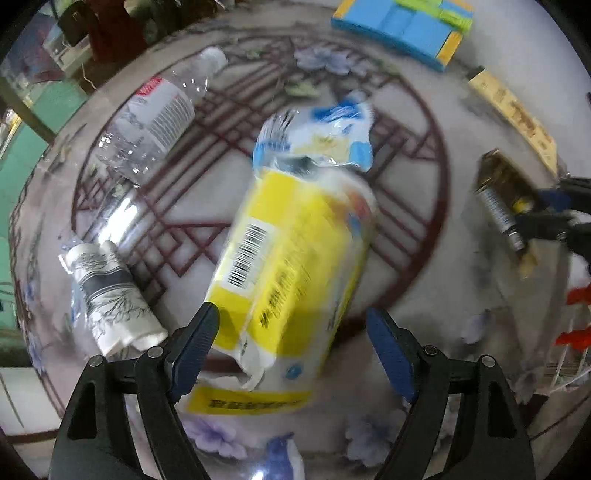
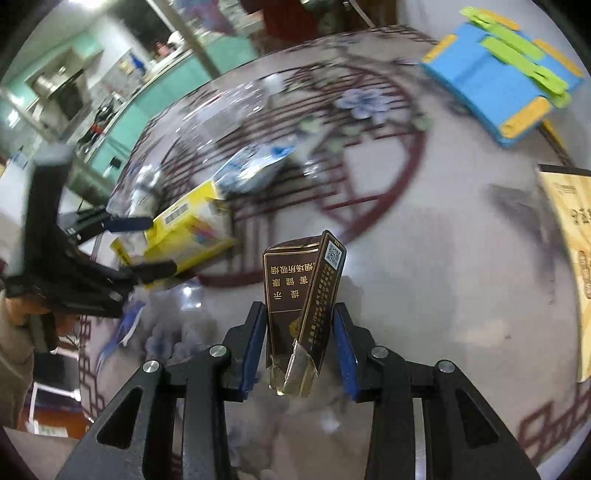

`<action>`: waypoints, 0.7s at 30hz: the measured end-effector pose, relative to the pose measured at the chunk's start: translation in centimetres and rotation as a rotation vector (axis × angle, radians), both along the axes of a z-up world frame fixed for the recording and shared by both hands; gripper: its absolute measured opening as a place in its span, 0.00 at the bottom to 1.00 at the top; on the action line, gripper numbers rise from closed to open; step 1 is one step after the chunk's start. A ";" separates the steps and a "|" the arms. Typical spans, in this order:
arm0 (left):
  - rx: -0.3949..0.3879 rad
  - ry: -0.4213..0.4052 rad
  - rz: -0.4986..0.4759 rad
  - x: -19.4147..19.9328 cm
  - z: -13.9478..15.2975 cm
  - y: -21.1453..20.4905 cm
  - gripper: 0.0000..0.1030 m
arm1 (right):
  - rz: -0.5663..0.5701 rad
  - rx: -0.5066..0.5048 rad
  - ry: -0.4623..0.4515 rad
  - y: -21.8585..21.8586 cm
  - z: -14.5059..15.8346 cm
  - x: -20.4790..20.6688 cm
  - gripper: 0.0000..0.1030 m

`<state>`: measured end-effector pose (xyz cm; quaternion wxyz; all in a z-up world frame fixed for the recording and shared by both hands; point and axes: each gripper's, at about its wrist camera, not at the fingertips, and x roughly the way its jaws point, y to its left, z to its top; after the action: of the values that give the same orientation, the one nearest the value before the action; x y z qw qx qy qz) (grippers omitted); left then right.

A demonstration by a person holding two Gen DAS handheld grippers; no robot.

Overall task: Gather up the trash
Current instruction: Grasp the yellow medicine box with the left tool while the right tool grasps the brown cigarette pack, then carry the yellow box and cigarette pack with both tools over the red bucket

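Observation:
My left gripper is open, its fingers on either side of a crumpled yellow and white tissue pack lying on the round table. The pack also shows in the right wrist view, between the left gripper's fingers. My right gripper is shut on a dark brown cigarette box and holds it above the table. In the left wrist view the box and the right gripper are at the right.
An empty clear plastic bottle and a small white patterned bottle lie left of the pack. A blue and yellow foam block sits at the far side, a tan box at the right. The table has a red lattice pattern.

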<state>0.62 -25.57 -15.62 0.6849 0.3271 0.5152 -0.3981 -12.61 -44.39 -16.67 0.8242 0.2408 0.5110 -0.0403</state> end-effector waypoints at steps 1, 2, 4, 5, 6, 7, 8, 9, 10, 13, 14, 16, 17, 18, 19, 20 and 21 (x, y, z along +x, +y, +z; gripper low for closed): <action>-0.011 0.018 0.021 0.3 -0.1 0.1 0.73 | -0.004 0.002 -0.002 -0.2 0.1 -0.1 0.34; -0.029 0.045 0.039 0.6 -0.1 0.1 0.69 | -0.010 0.006 -0.007 -0.4 0.1 0.0 0.34; -0.064 0.093 0.081 1.0 -0.1 0.4 0.69 | -0.020 0.021 -0.018 -0.4 0.2 0.1 0.34; -0.071 0.096 0.090 1.0 0.0 0.5 0.68 | -0.022 0.028 -0.022 -0.4 0.2 0.3 0.34; -0.077 0.095 0.095 0.9 0.1 0.5 0.67 | -0.019 0.035 -0.029 -0.3 0.3 0.6 0.34; -0.084 0.087 0.104 0.6 0.3 0.6 0.66 | -0.014 0.037 -0.034 -0.2 0.4 0.8 0.34; -0.092 0.077 0.115 0.5 0.6 0.8 0.66 | -0.002 0.034 -0.040 0.0 0.7 1.2 0.34; -0.113 0.067 0.134 0.4 1.2 1.2 0.65 | 0.009 0.026 -0.046 0.5 0.8 1.5 0.34; -0.141 0.066 0.158 0.6 2.0 1.7 0.65 | 0.016 0.020 -0.051 0.9 0.9 1.8 0.34; -0.226 0.062 0.231 0.1 4.3 3.1 0.65 | 0.050 -0.010 -0.073 1.8 1.9 2.9 0.34; -0.247 0.058 0.247 -0.2 4.9 3.5 0.65 | 0.062 -0.017 -0.081 2.1 2.2 3.3 0.34; -0.282 0.047 0.283 -0.8 6.1 4.4 0.65 | 0.085 -0.025 -0.095 2.8 2.8 3.8 0.34; -0.307 0.043 0.303 -1.2 6.7 4.8 0.65 | 0.096 -0.029 -0.103 3.2 3.1 4.1 0.34; -0.323 0.042 0.322 -1.5 7.1 5.3 0.65 | 0.106 -0.029 -0.110 3.6 3.4 4.3 0.34; -0.343 0.043 0.352 -1.7 7.5 5.9 0.65 | 0.114 -0.027 -0.116 3.8 3.6 4.5 0.34; -0.356 0.042 0.371 -1.8 7.7 6.3 0.65 | 0.121 -0.027 -0.123 4.1 3.9 4.7 0.34; -0.365 0.042 0.390 -1.7 8.0 6.6 0.65 | 0.126 -0.026 -0.128 4.4 4.1 4.8 0.34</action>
<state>-1.12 -18.95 -7.60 0.7857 0.0841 0.5021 -0.3514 -7.78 -39.96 -12.58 0.8593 0.1993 0.4707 0.0205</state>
